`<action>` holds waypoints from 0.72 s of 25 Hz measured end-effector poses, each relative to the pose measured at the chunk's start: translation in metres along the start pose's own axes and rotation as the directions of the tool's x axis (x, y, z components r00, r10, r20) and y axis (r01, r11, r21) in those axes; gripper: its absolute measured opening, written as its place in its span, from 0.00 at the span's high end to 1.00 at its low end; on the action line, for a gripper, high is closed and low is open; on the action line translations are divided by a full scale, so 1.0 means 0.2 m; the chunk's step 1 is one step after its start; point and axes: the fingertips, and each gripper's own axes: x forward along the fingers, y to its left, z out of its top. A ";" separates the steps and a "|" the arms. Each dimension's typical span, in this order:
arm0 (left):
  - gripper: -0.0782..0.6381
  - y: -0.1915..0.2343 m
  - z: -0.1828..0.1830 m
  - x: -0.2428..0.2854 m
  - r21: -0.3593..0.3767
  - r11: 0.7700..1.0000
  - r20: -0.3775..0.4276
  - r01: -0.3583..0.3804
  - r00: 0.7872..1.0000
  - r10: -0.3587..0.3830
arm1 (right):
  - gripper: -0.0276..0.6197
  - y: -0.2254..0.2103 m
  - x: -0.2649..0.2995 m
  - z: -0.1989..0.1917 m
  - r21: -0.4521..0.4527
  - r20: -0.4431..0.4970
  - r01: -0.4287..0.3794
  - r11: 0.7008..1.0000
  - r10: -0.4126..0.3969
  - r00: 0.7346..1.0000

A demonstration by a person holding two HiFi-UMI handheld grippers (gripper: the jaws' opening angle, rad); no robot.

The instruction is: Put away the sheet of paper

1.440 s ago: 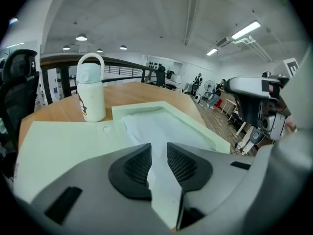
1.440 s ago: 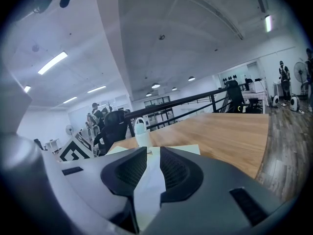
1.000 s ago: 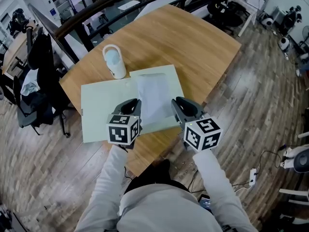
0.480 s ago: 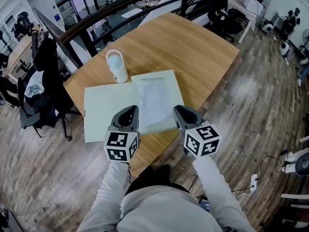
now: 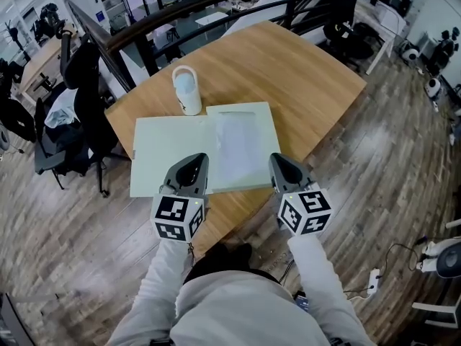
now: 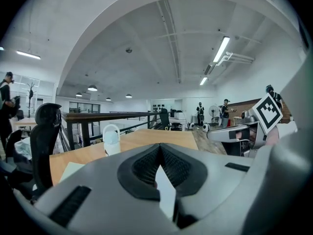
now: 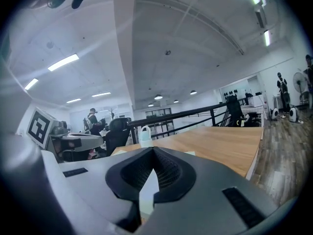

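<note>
The left claw [image 5: 191, 170] is fully closed. In the left gripper view its ribbed pads meet, and a pale sliver shows in the gap beneath them. I cannot tell whether that is a pinched edge or just the surface below. The right claw [image 5: 282, 166] is closed the same way, with a similar pale wedge under its pads in the right gripper view, and again no grip can be confirmed. Both sit at the lower middle of the head view, at the near edge of an open pale green folder [image 5: 169, 153]. The left tip overlaps the folder's near edge and the right tip is at its lower right corner. The sheet of paper [image 5: 241, 144] lies flat on the folder's right leaf, just up-frame of the claws and between them. Its long axis runs away from the person toward the top of the frame. Neither claw is clearly nearer, as each flanks one near corner. The empty left leaf stretches toward the left of the frame, so folding it over the sheet looks like work for the left claw. Beyond the folder, a white bottle [image 5: 187, 90] stands touching or just beside its far edge on the wooden desk [image 5: 288, 71].
</note>
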 end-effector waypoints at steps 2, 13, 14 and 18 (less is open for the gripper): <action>0.87 0.00 0.01 -0.01 0.000 1.000 0.010 -0.004 1.000 0.004 | 0.92 0.00 -0.01 0.00 -0.019 0.009 0.008 1.000 -0.007 1.000; 0.87 -0.01 0.04 -0.08 -0.021 1.000 0.039 -0.006 0.999 0.007 | 0.92 0.02 -0.06 0.02 -0.042 0.035 0.029 0.999 -0.028 0.999; 0.87 -0.01 0.04 -0.08 -0.020 1.000 0.040 -0.006 0.999 0.007 | 0.92 0.02 -0.07 0.02 -0.044 0.039 0.032 0.999 -0.031 0.999; 0.87 -0.01 0.06 -0.09 -0.006 1.000 0.047 -0.008 0.999 0.008 | 0.92 0.02 -0.07 0.04 -0.048 0.055 0.036 0.998 -0.033 0.998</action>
